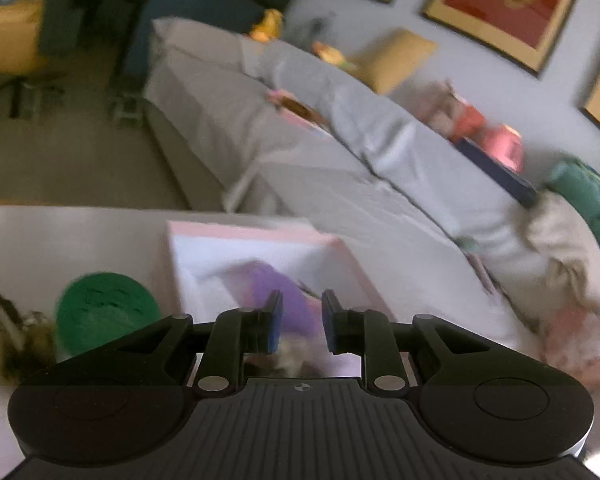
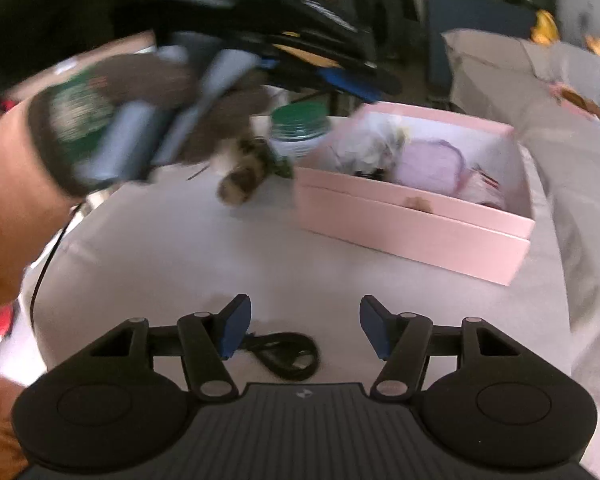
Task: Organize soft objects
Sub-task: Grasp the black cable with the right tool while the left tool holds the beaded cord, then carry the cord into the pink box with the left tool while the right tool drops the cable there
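At 6 o'clock of the left wrist view, left gripper [image 1: 302, 322] over the open pink box [image 1: 260, 234], pads narrowly parted. Fuzzy blur low between the fingers; grip on it not determinable. Purple soft item [image 1: 284, 292] inside the box, at 12 o'clock from the tips; green-lidded jar [image 1: 104, 308] at 9 o'clock. For the likely step, loading the box: centre over the opening, lower past the rim, then release.

Right wrist view: right gripper [image 2: 304, 328] at 6 o'clock, spread wide, pinching nothing, above a black cable [image 2: 288, 356] on the white surface [image 2: 220, 260]. Box at 2 o'clock, white fluffy toy [image 2: 368, 148] and purple item within. Speckled plush [image 2: 244, 176] at 11 o'clock, outside the box, beside the jar.
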A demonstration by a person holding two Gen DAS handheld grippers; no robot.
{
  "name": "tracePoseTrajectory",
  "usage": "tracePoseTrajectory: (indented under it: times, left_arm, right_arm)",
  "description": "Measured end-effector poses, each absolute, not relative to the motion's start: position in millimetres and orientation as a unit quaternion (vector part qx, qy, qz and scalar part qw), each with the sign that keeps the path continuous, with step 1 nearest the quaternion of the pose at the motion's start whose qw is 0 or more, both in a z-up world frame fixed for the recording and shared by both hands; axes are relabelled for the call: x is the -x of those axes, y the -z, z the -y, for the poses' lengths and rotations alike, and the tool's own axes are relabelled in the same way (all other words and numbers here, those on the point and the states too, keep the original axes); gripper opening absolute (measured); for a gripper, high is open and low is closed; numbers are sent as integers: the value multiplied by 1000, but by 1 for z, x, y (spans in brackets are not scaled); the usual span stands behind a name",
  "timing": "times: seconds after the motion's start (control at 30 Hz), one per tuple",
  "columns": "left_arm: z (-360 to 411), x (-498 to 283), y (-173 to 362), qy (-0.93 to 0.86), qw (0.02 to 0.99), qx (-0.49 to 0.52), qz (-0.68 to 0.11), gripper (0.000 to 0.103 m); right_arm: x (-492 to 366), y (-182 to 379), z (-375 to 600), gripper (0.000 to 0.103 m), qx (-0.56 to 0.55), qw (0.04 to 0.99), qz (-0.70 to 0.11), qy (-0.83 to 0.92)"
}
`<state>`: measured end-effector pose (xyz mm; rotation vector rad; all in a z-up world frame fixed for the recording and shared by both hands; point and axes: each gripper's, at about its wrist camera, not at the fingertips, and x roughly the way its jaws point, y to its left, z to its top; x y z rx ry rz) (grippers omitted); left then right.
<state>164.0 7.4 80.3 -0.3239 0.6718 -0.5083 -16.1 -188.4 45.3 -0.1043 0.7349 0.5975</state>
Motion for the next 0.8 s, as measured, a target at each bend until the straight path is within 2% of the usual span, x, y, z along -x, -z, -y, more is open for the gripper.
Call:
tracePoseTrajectory:
  times: [0.3,0.37,0.47,0.67,0.8]
  left_arm:
    - [-56,-101,-92,237,913,138,-301,23]
    - [-68,-84,-91,238,912,141,-302,23]
    - [-88,-61,-84,225,913,146,-306,23]
    - [-139,-25,-69,167,927,149,-301,23]
    - [-172,-12,-67,137,930,161,-299,23]
  right_arm:
    - [21,-18,158,62,165,868,-360,-298]
    - [14,-14,154,62,149,869,-365,-299]
    - [9,-17,150,45,122,867,-379,-300]
    - [10,-36,139,43,90,862,-384,-317]
    - [1,-83,151,43,51,889,-350,-290]
